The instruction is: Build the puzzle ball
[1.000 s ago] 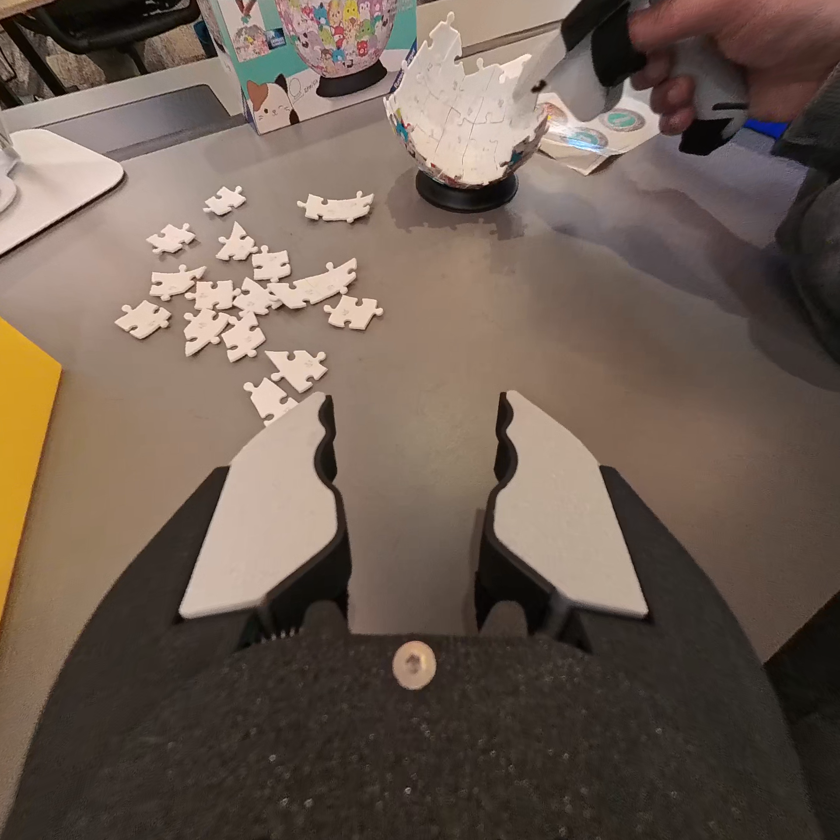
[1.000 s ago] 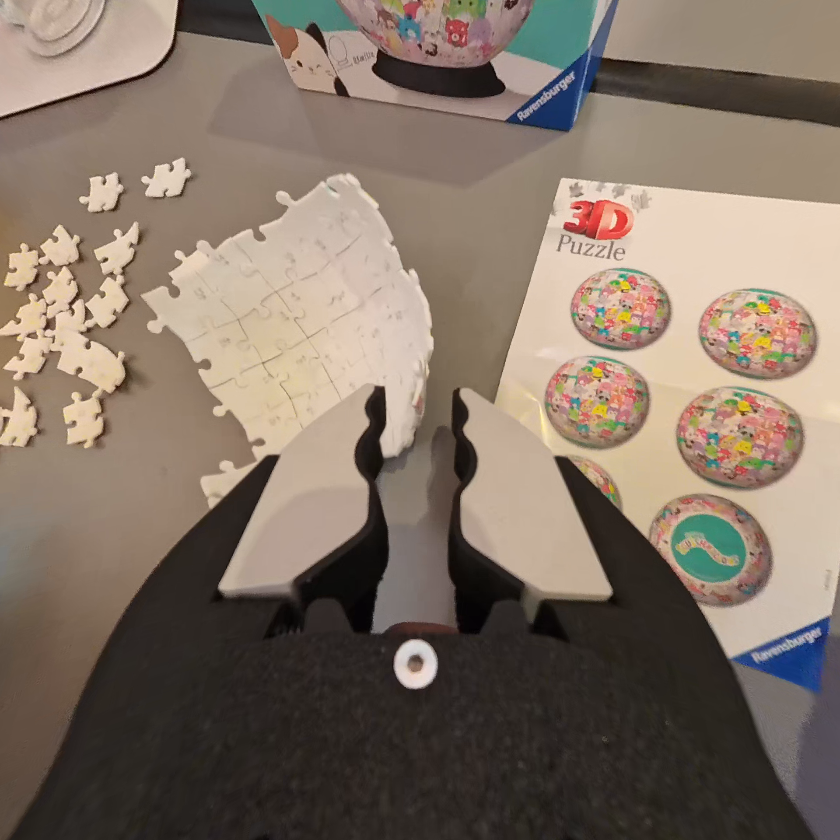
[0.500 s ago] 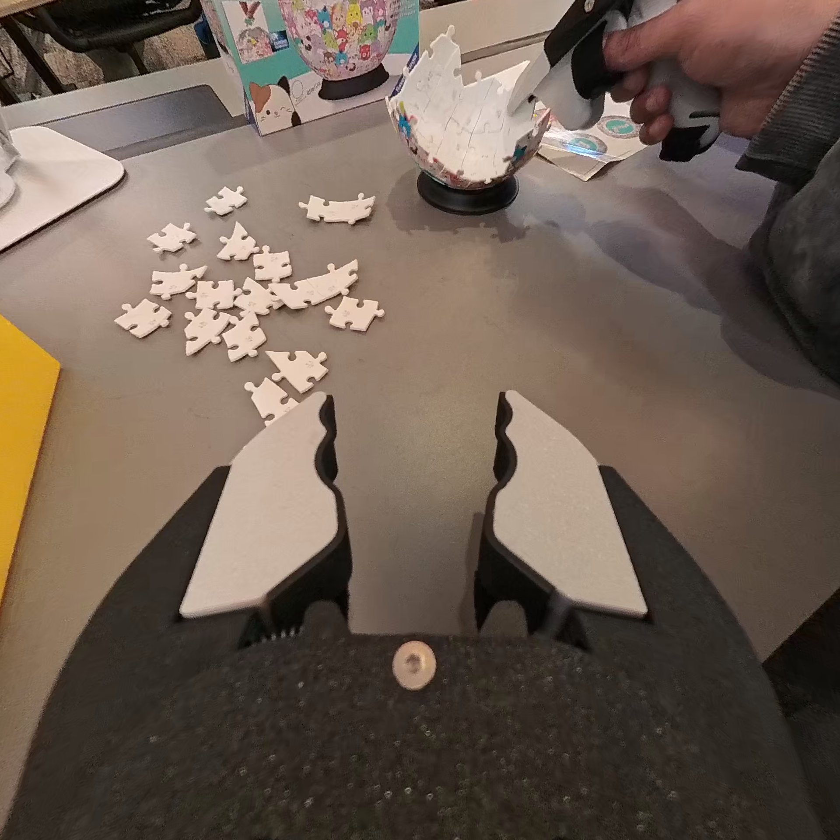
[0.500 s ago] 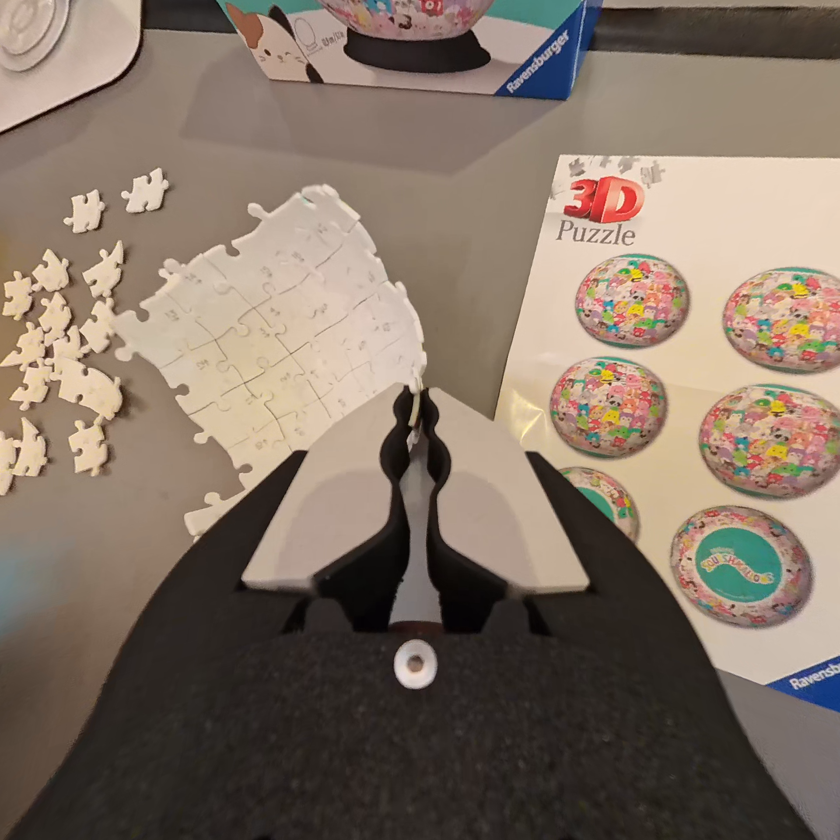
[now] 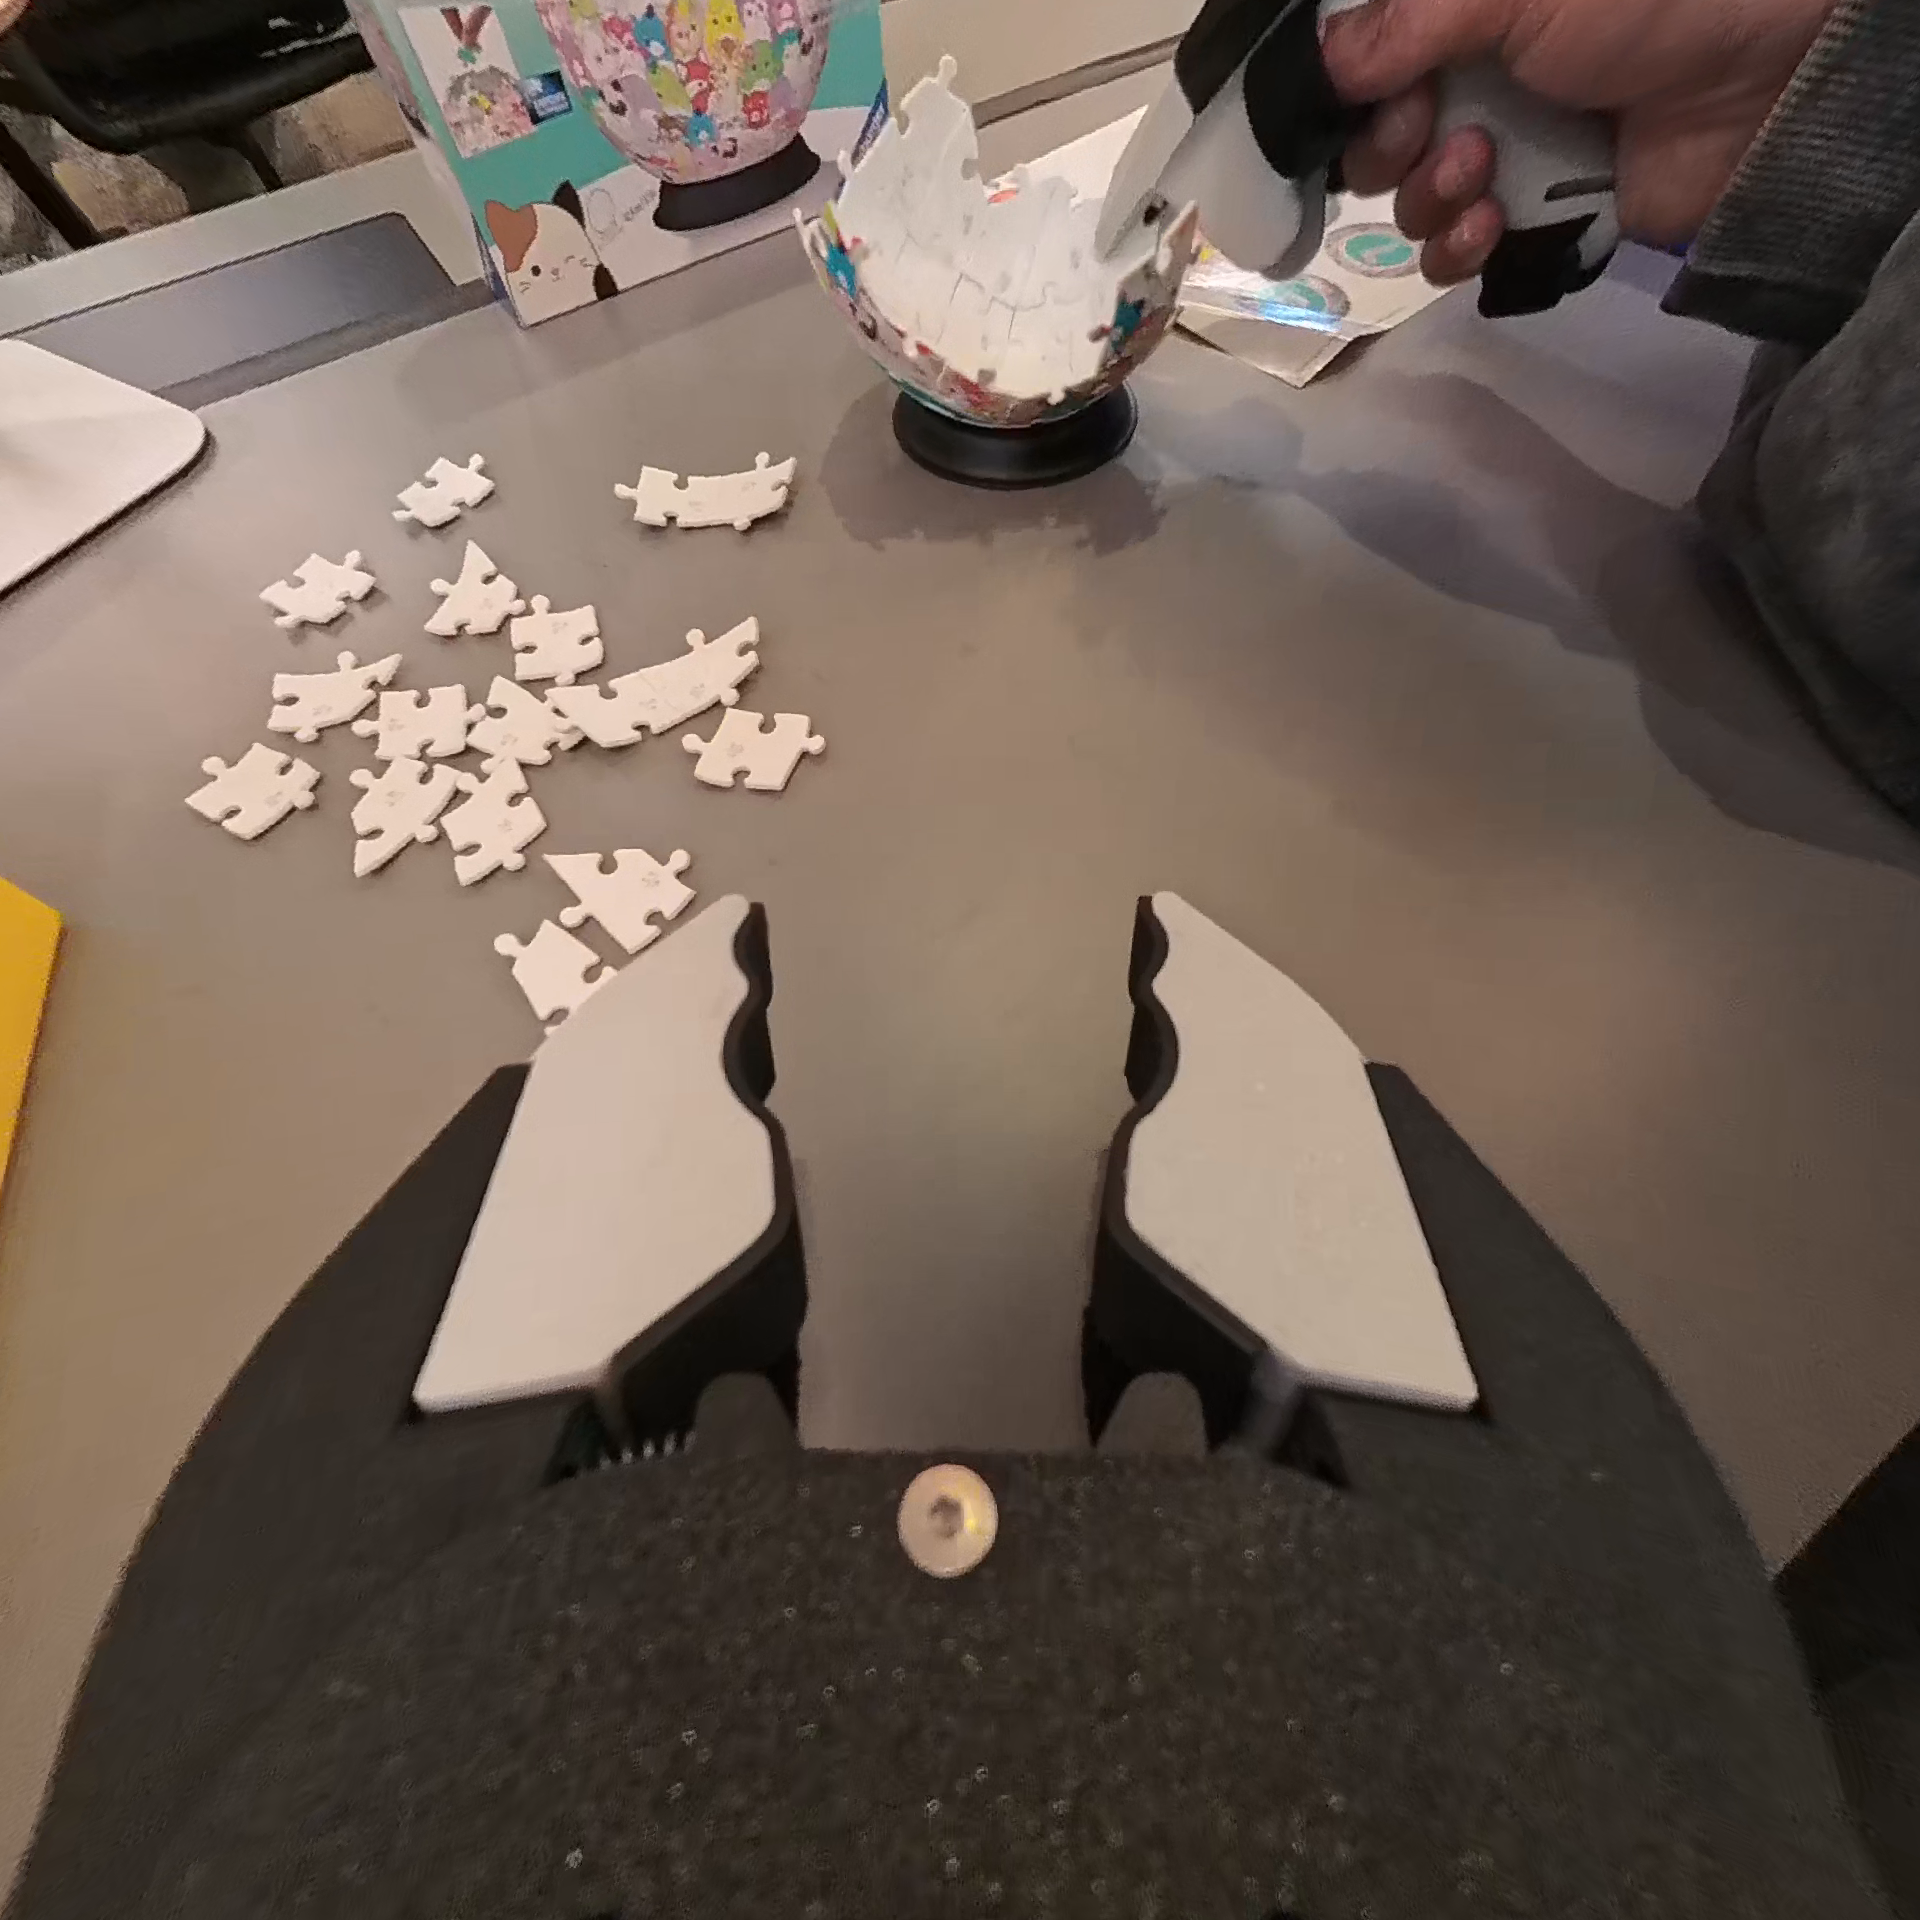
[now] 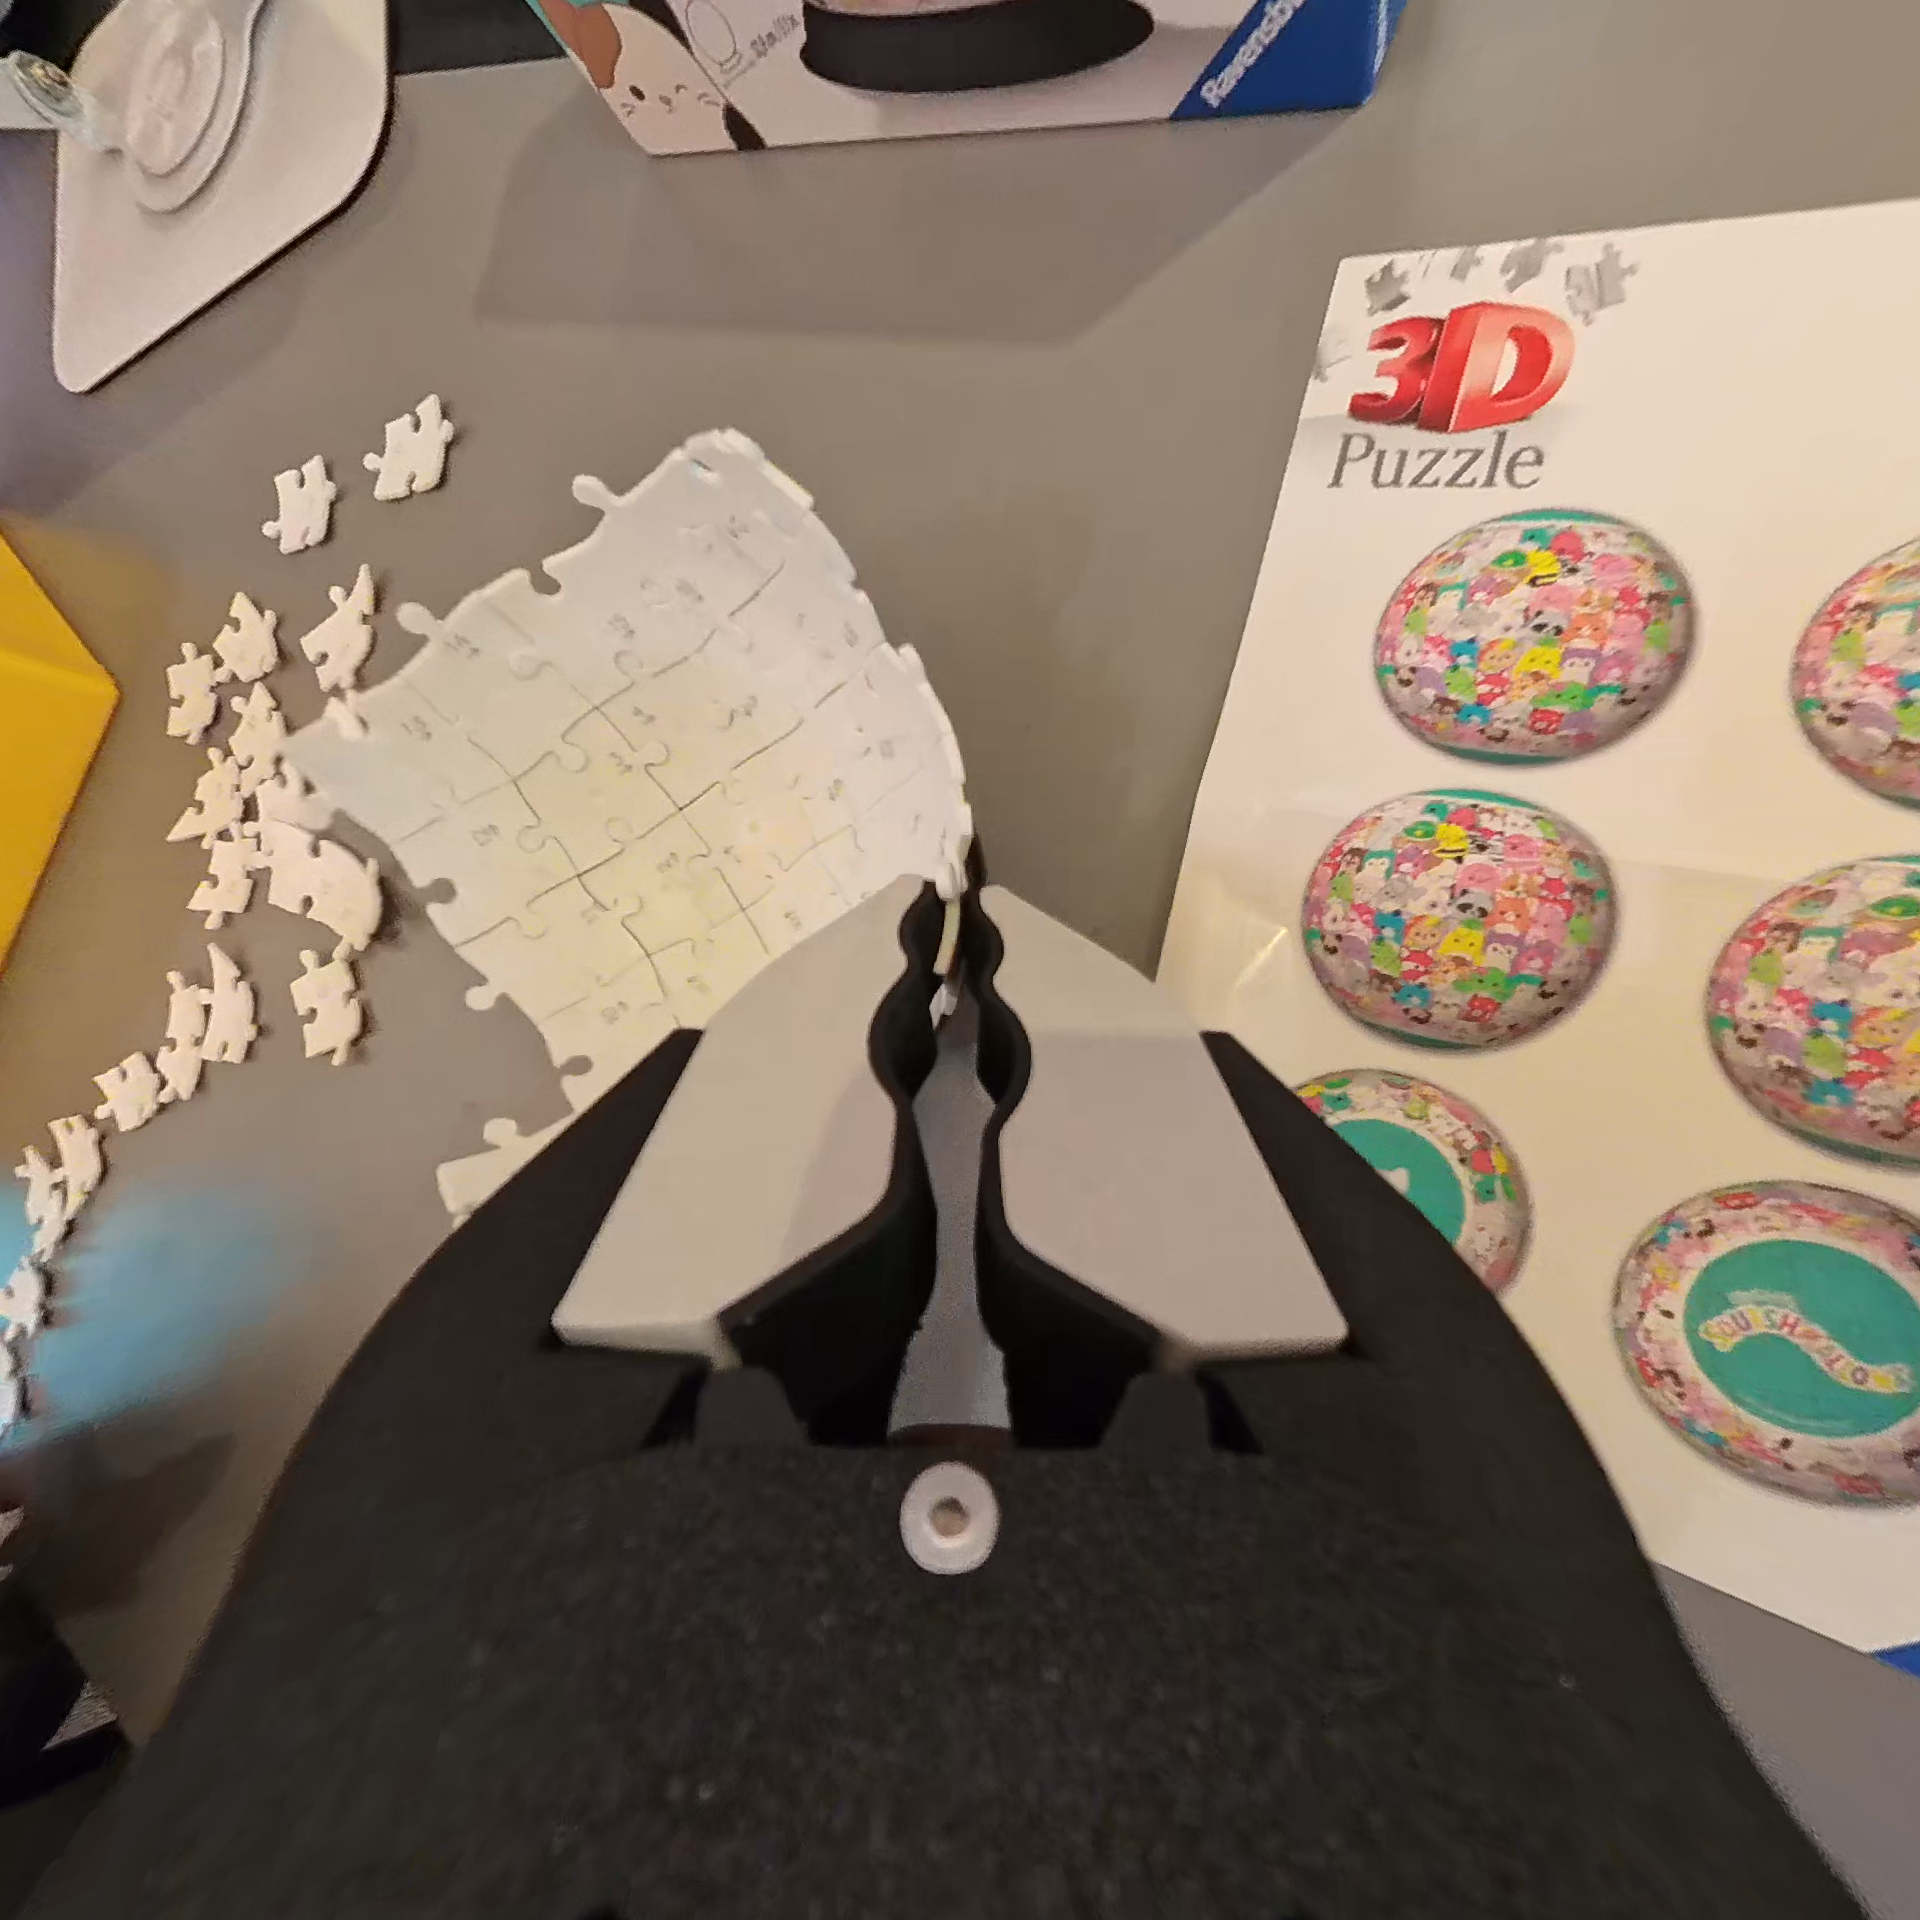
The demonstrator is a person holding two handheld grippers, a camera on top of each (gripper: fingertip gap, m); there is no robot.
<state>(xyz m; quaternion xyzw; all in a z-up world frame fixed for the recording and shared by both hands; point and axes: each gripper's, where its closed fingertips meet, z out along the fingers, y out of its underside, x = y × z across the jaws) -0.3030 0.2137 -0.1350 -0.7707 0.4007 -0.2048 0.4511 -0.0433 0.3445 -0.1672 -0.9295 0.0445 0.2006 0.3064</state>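
Right gripper pinches the rim of the half-built puzzle ball, jaws nearly closed on the shell's edge. Left gripper hangs wide and empty over the grey table. The ball sits in one black stand at the far side.

Risks, as we judge them: a hard squeeze or twist could spring the rim joints apart; a sideways pull could tip the shell off its stand.

Counts: two grippers, one shell, one box, one instruction sheet. Loose pieces: roughly seventeen, we think, since some overlap or are joined.
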